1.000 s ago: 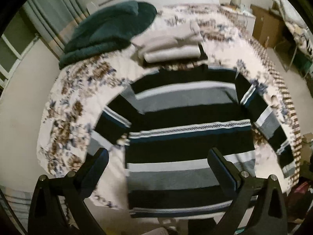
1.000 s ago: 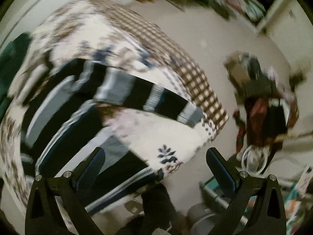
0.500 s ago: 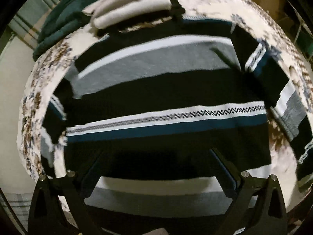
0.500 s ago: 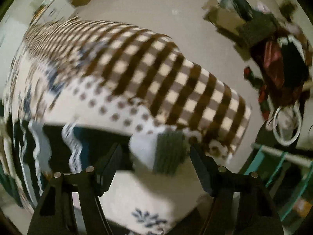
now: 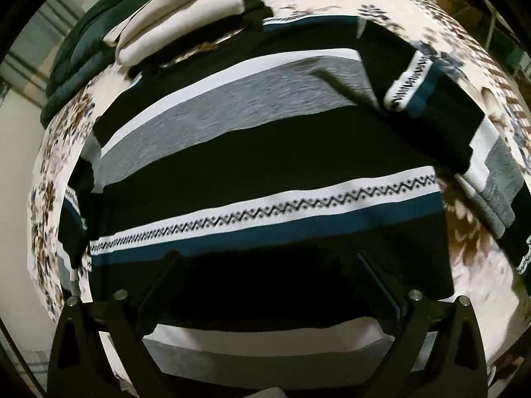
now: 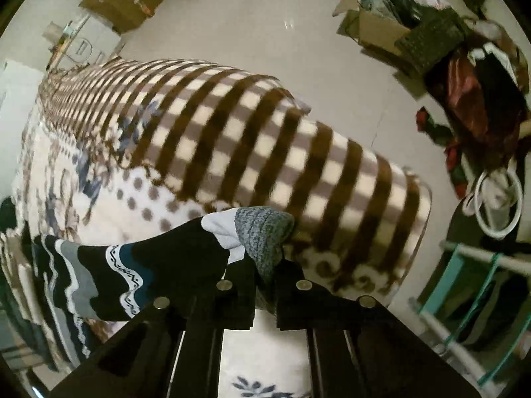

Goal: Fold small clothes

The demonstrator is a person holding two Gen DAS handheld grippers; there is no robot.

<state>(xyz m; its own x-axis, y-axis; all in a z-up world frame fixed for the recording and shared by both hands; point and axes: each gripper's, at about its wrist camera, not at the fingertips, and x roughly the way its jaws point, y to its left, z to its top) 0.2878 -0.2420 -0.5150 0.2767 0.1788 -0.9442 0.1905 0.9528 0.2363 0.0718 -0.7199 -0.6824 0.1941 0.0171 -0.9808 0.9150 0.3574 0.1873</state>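
A striped sweater (image 5: 252, 152) in black, grey, white and teal lies flat on a floral bedspread (image 5: 49, 172). My left gripper (image 5: 268, 265) is open, low over the sweater's black lower band, fingers apart. In the right wrist view my right gripper (image 6: 265, 282) is shut on the grey cuff (image 6: 262, 232) of the sweater's sleeve (image 6: 159, 265), which stretches away to the left above the bed.
Folded beige clothes (image 5: 186, 16) and a dark green blanket (image 5: 89, 43) lie at the head of the bed. A brown checked blanket (image 6: 265, 139) covers the bed's side. Cardboard boxes (image 6: 375, 30) and a clothes pile (image 6: 481, 93) sit on the floor.
My left gripper has come down close over the sweater's body. My right gripper has closed on the sleeve cuff, which was lying free a second ago.
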